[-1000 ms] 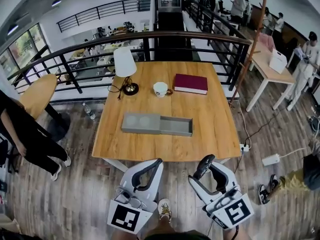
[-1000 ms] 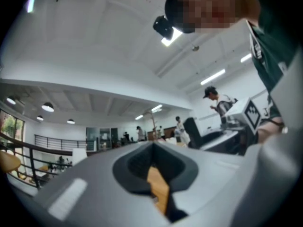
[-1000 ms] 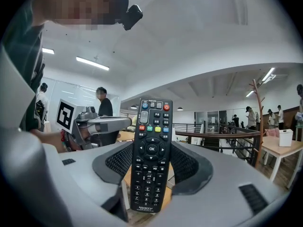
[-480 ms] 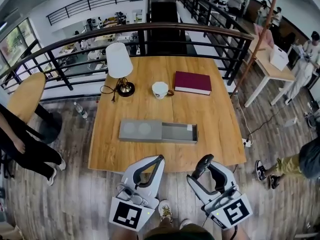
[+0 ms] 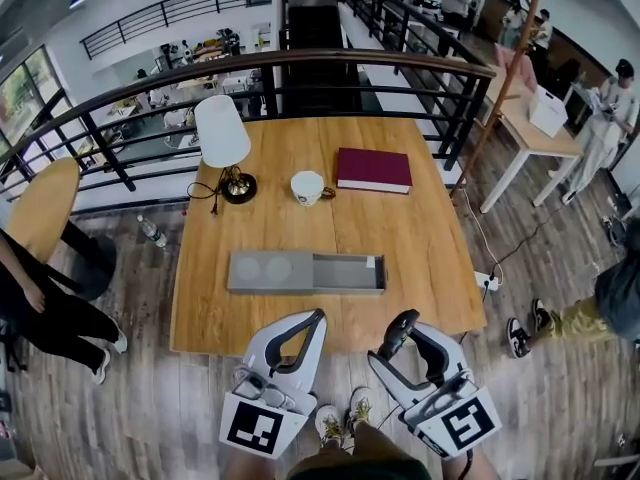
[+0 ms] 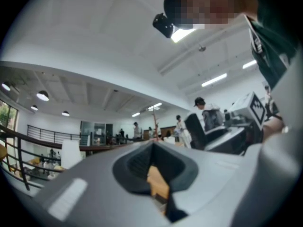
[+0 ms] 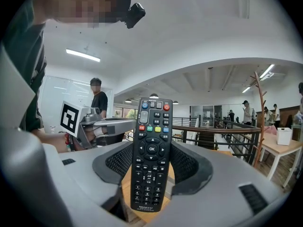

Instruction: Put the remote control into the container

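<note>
A long grey container point(image 5: 256, 270) lies on the wooden table point(image 5: 420, 258). Its left half is covered by a lid and its right half point(image 5: 345, 271) is open. My right gripper point(image 5: 404, 330) hovers at the table's near edge, shut on the black remote control point(image 5: 396, 337). In the right gripper view the remote control point(image 7: 151, 150) stands upright between the pads of the right gripper point(image 7: 151, 163), buttons facing the camera. Beside it my left gripper point(image 5: 314, 321) is shut and holds nothing. In the left gripper view the left gripper point(image 6: 154, 169) shows jaws that meet.
At the table's far side stand a white lamp point(image 5: 222, 133), a white cup point(image 5: 306, 187) and a dark red book point(image 5: 373, 170). A black railing point(image 5: 300, 63) runs behind the table. A person point(image 5: 40, 298) stands at the left, and a second table point(image 5: 535, 128) is at the right.
The table and container have slid lower and closer in the head view. Both grippers keep the same pose, the right one still holding the remote control.
</note>
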The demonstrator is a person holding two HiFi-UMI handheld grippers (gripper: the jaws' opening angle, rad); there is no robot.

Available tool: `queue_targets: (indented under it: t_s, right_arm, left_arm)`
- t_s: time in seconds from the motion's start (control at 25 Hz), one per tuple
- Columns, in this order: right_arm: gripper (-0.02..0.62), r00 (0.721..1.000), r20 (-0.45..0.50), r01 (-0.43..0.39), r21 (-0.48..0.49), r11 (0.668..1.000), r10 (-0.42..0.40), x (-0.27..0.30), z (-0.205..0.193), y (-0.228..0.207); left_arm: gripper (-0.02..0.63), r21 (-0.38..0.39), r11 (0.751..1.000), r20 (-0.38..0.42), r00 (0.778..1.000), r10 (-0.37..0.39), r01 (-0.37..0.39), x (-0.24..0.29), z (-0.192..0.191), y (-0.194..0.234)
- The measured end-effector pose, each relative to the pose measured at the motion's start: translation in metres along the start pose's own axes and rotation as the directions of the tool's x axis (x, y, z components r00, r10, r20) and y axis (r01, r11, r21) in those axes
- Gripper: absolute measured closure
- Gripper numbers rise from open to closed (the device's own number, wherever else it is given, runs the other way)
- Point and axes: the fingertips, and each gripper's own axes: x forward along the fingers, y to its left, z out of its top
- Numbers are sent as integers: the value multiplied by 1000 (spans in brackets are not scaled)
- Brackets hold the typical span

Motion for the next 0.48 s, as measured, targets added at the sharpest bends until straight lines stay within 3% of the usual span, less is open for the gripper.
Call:
queue_targets:
  t_s: [0.48]
  right_arm:
    - [339,999,13,-52,-17,999,52,12,1,-27]
  left_arm:
    - [609,32,999,15,999,28,-29,37,-3,-6]
